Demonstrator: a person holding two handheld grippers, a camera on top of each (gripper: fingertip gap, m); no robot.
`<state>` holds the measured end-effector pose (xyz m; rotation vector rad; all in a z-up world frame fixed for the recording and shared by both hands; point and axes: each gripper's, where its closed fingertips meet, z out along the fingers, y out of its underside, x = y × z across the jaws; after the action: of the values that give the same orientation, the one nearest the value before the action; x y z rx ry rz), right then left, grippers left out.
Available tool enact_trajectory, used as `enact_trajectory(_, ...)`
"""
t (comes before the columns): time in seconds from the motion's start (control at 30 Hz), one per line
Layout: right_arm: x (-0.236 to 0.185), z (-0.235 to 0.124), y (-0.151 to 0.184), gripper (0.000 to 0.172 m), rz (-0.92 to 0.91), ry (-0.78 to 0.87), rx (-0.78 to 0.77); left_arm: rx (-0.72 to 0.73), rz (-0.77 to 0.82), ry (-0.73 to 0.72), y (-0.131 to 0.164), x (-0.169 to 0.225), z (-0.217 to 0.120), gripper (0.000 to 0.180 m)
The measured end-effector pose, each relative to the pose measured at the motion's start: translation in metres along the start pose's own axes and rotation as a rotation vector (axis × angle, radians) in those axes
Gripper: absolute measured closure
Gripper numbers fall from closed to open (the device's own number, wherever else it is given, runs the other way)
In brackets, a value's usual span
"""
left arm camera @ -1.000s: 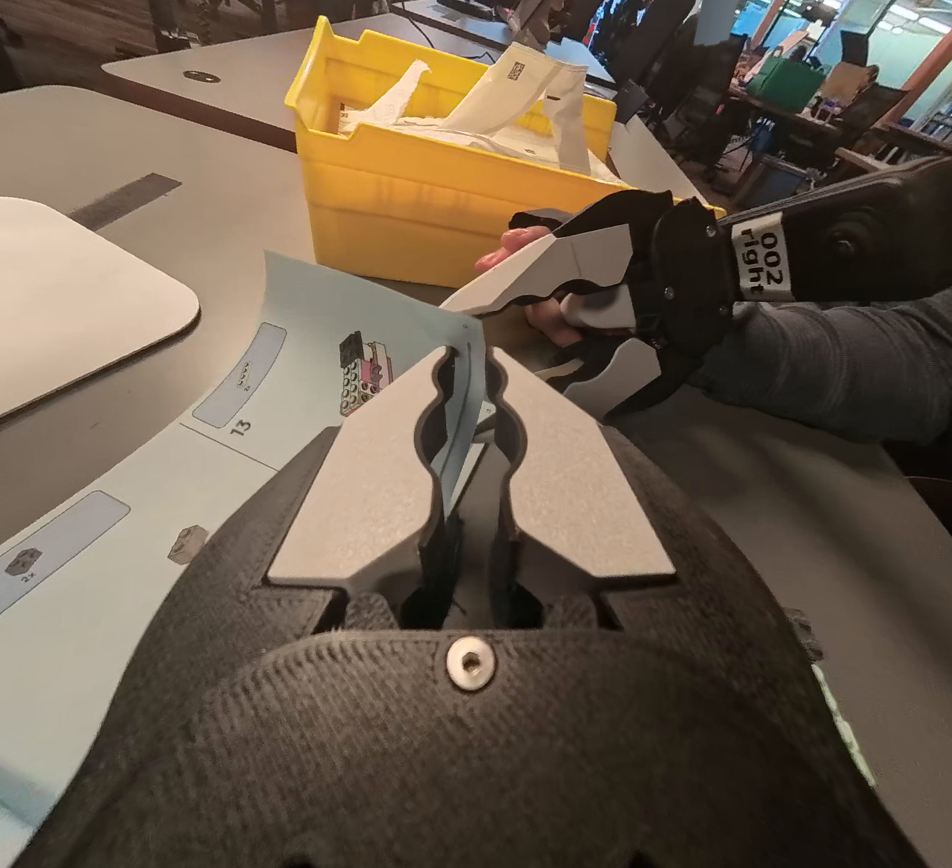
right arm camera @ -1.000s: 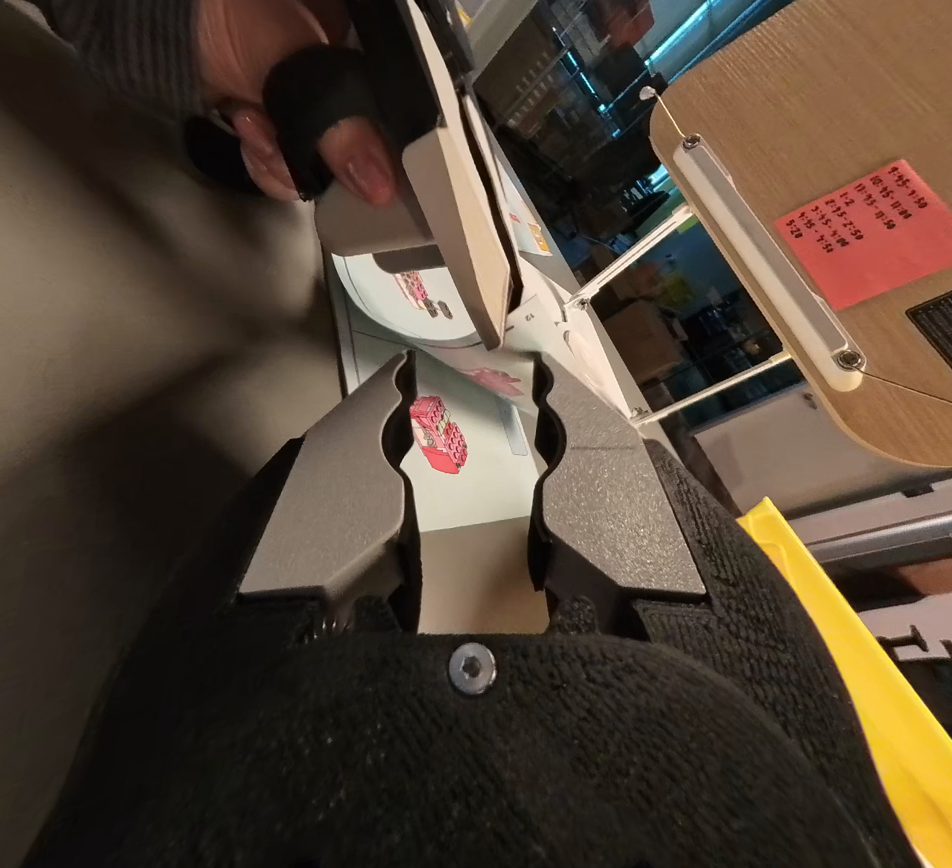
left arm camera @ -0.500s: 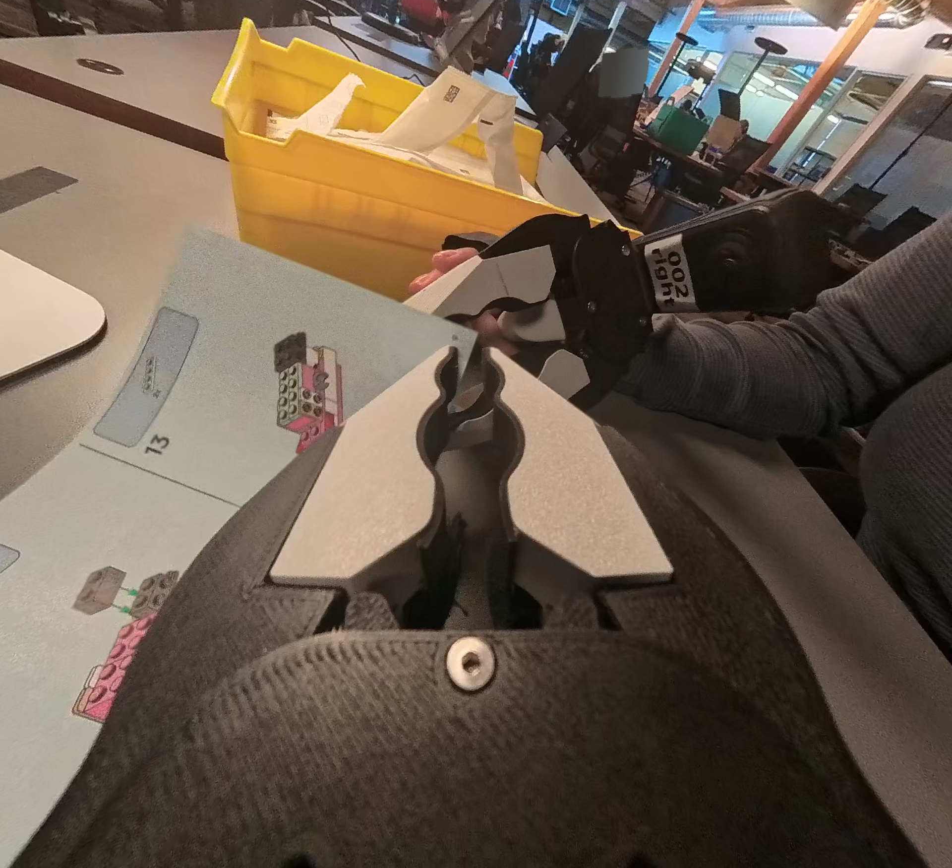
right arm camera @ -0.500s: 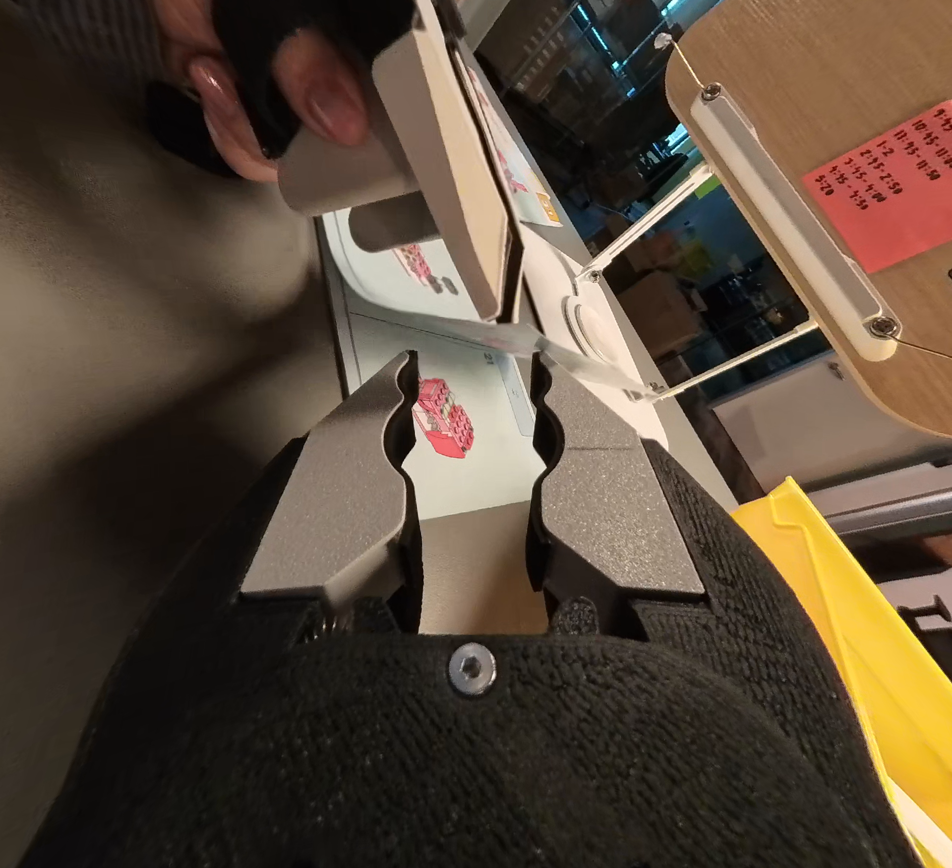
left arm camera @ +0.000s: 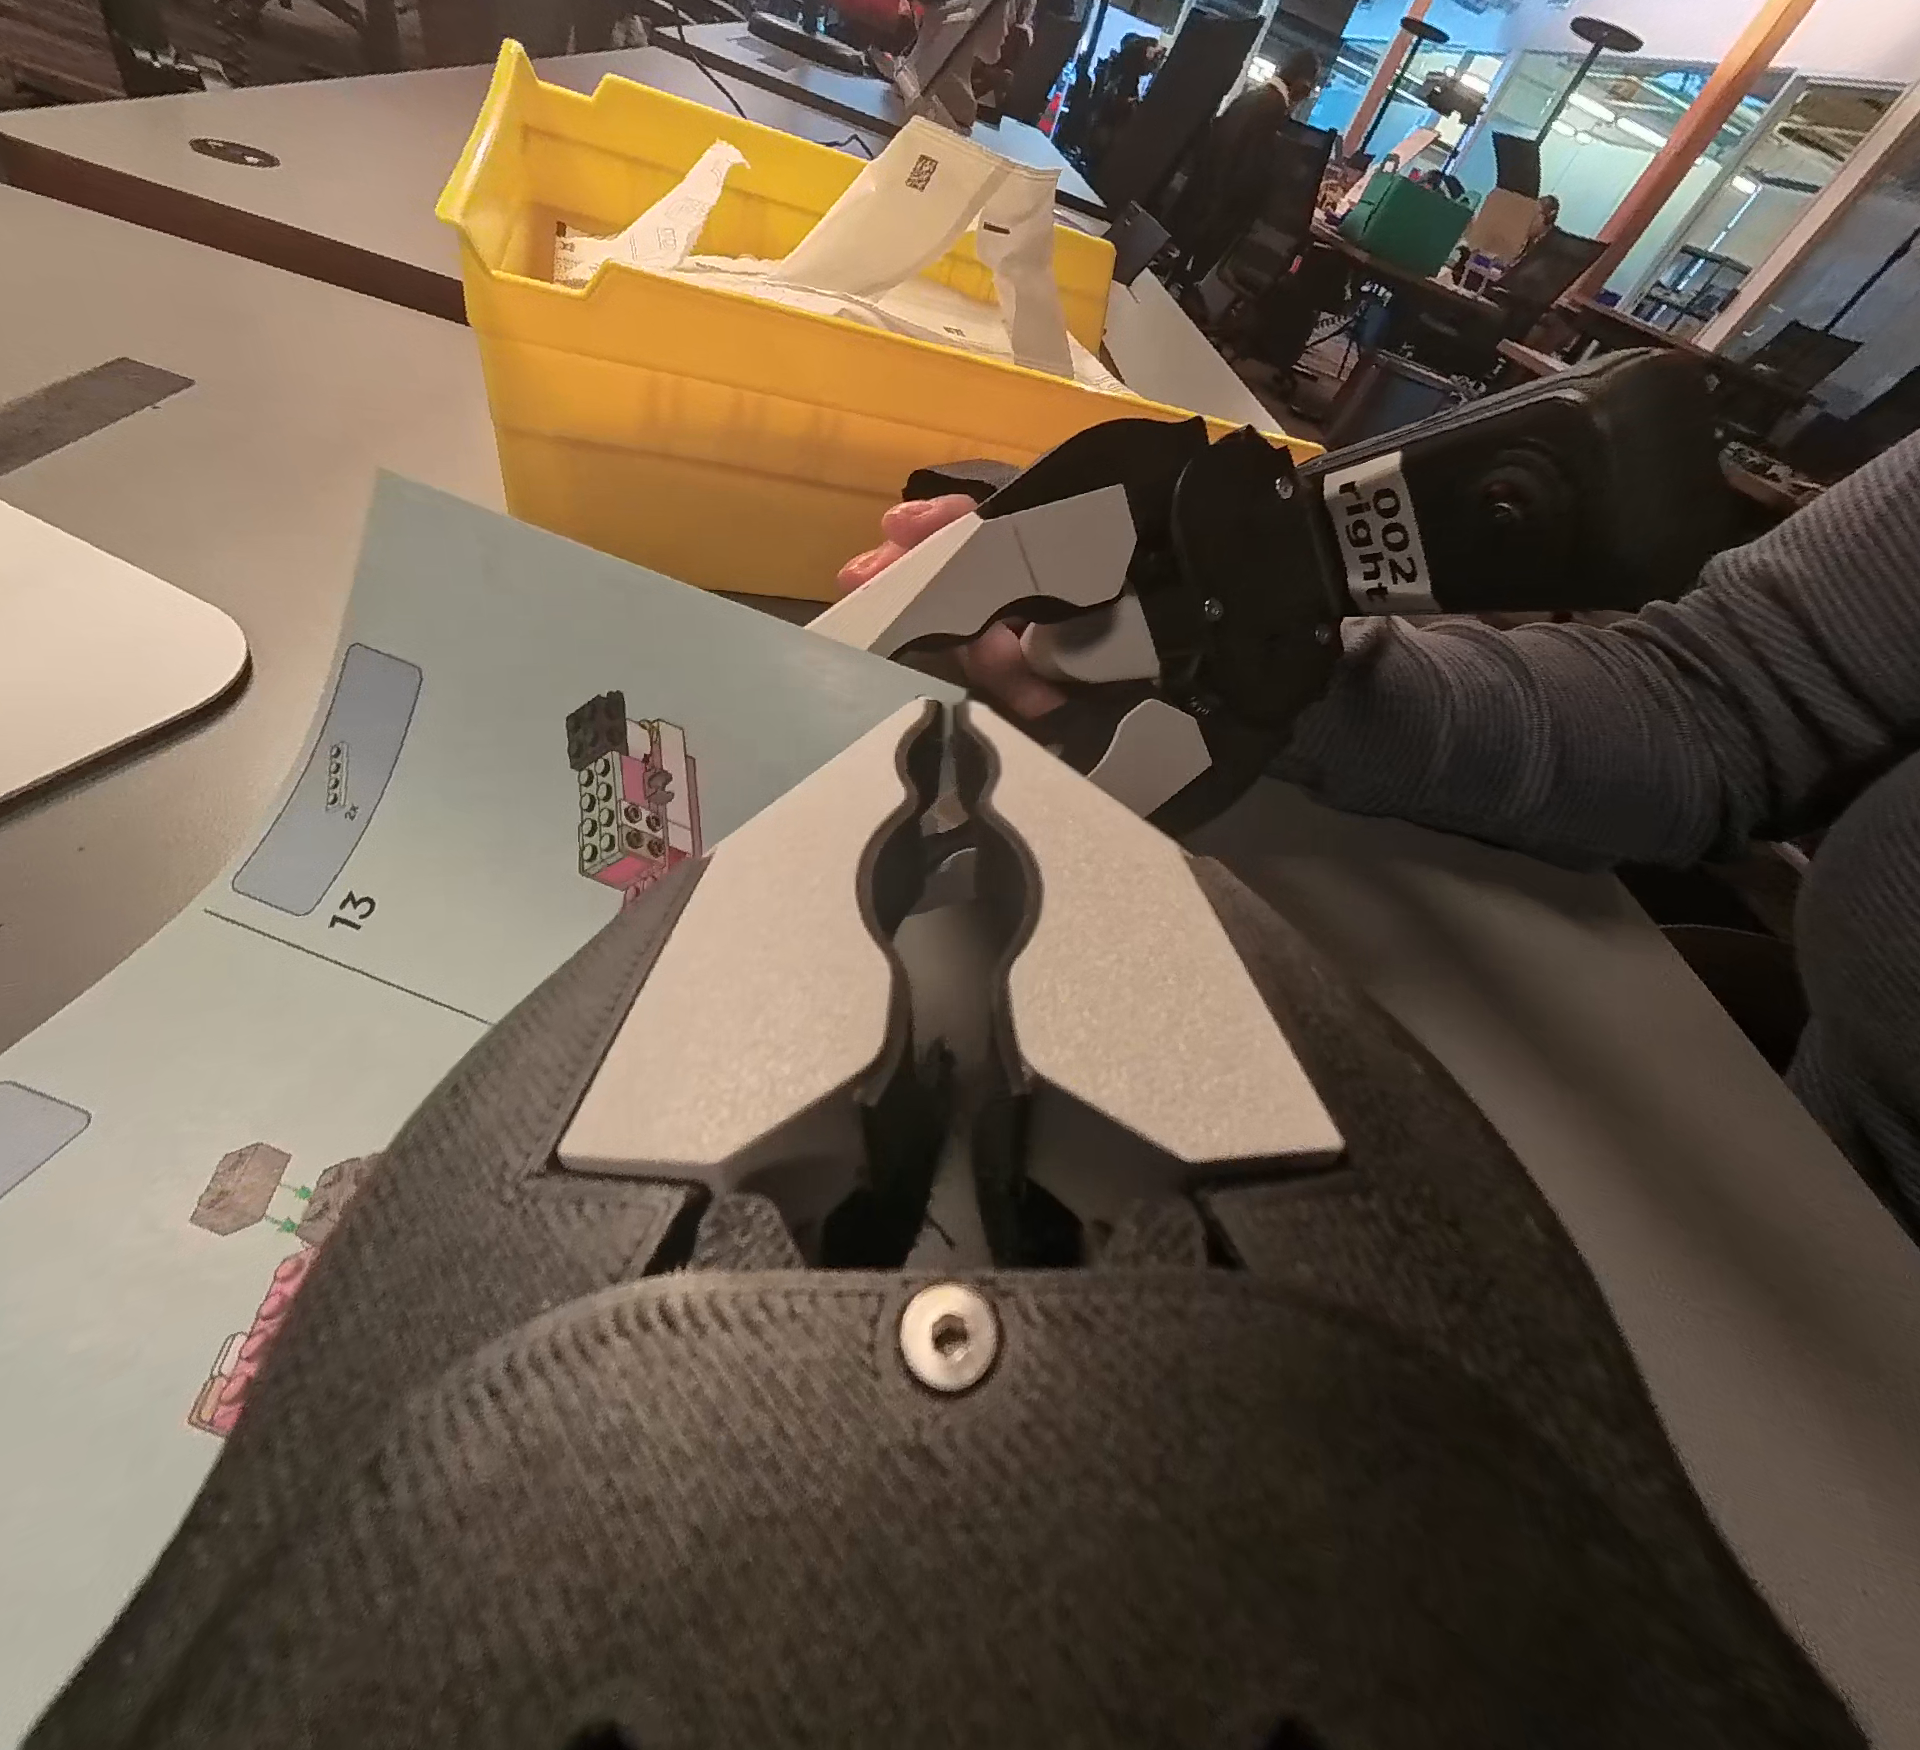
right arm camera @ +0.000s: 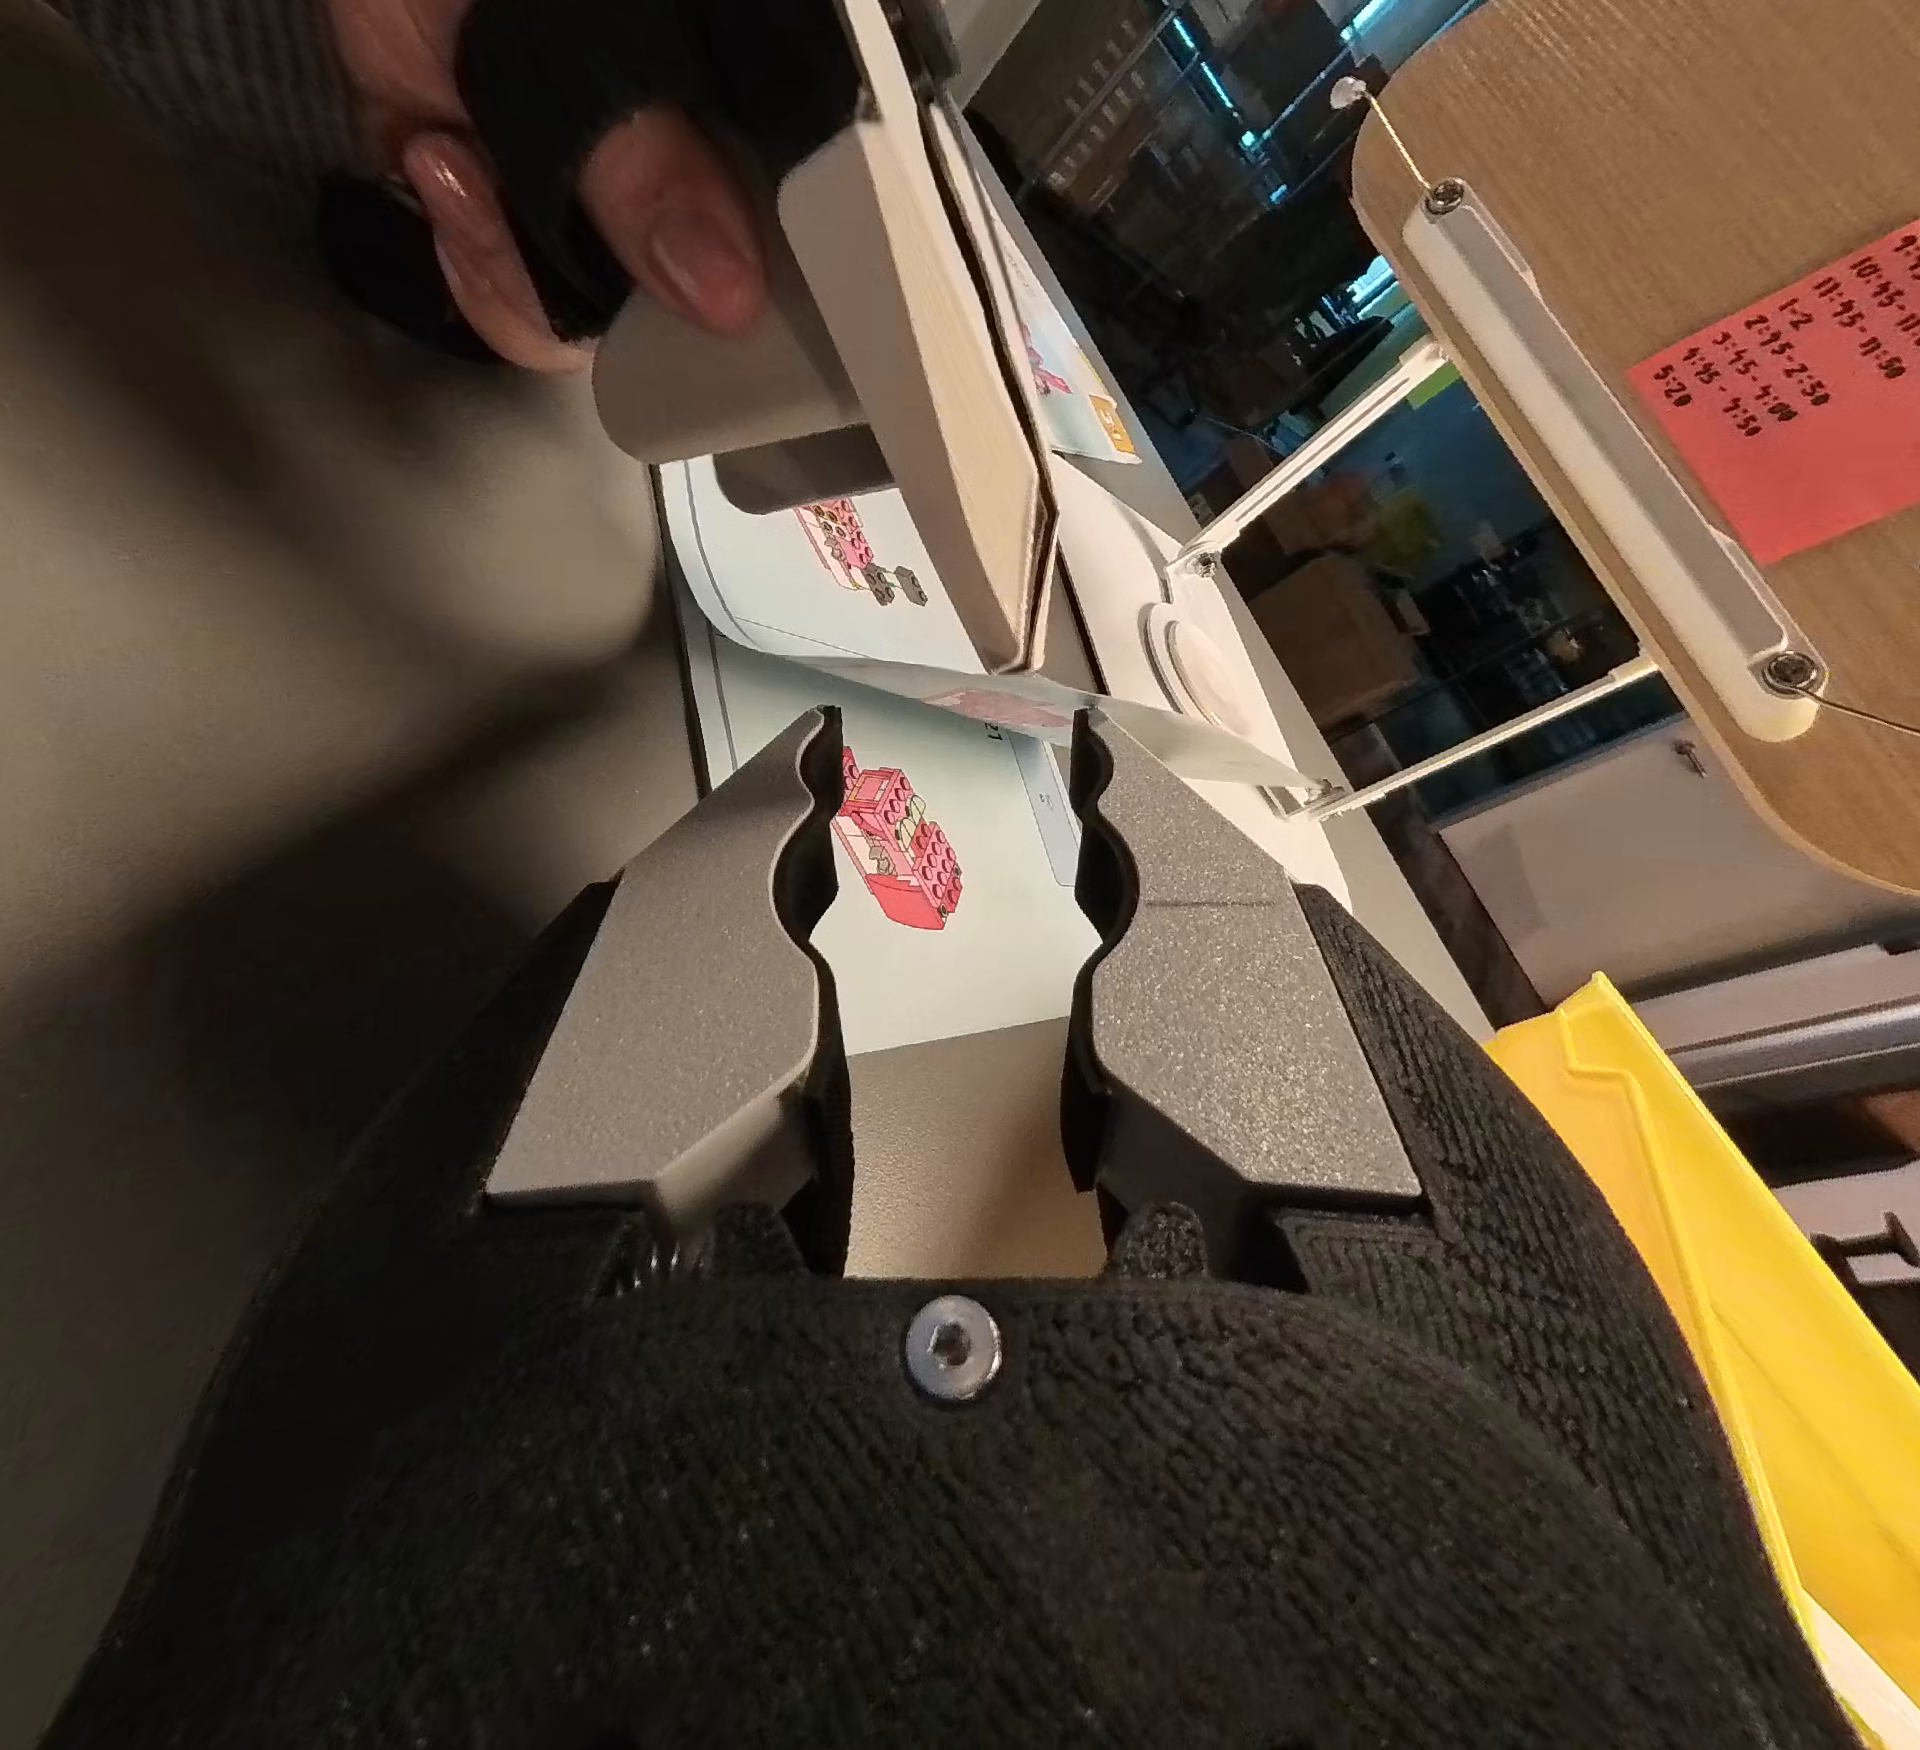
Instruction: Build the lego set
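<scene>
Booklet page (left arm camera: 499,682), pale blue, arcs up off the grey counter (left arm camera: 260,412); the left gripper (left arm camera: 948,713) has its jaws pinched on the page's corner. Right gripper (right arm camera: 951,744) waits near, jaws apart, holding nothing, beside the yellow bin (left arm camera: 727,443).

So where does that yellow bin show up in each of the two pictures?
Left wrist view: the yellow bin stands on the grey table in the upper middle, with white paper bags sticking out of it, behind the pale blue instruction booklet.
Right wrist view: only a corner of the yellow bin shows, at the lower right edge.
Shared landmark: the instruction booklet, whose lifted page the left gripper pinches.
</scene>
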<state>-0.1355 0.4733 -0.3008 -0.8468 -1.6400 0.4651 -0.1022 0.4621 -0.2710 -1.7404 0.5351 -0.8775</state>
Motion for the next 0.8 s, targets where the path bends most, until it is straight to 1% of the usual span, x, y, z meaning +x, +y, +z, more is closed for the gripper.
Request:
enact_trajectory(0.1,0.0,0.0,0.0,0.129,0.001,0.0,-0.001,0.016,0.054,-0.032,-0.003,-0.001,-0.001,0.167)
enact_trajectory(0.13,0.0,0.0,0.0,0.129,0.0,0.0,-0.001,0.02,0.088,-0.055,-0.004,-0.003,-0.002,0.167)
enact_trajectory(0.23,0.0,0.0,0.001,0.129,0.0,-0.001,-0.003,0.005,0.169,-0.087,-0.004,-0.002,-0.003,0.18)
enact_trajectory(0.47,0.0,0.001,0.001,0.13,-0.001,-0.002,-0.005,-0.015,0.128,-0.035,0.001,0.003,0.0,0.18)
enact_trajectory(0.57,0.0,0.001,0.001,0.13,-0.002,-0.002,-0.003,-0.006,0.082,0.013,0.0,0.007,0.001,0.18)
enact_trajectory(0.8,-0.002,0.0,-0.004,0.129,-0.012,-0.005,0.022,-0.014,0.0,0.072,0.002,0.011,0.002,0.18)
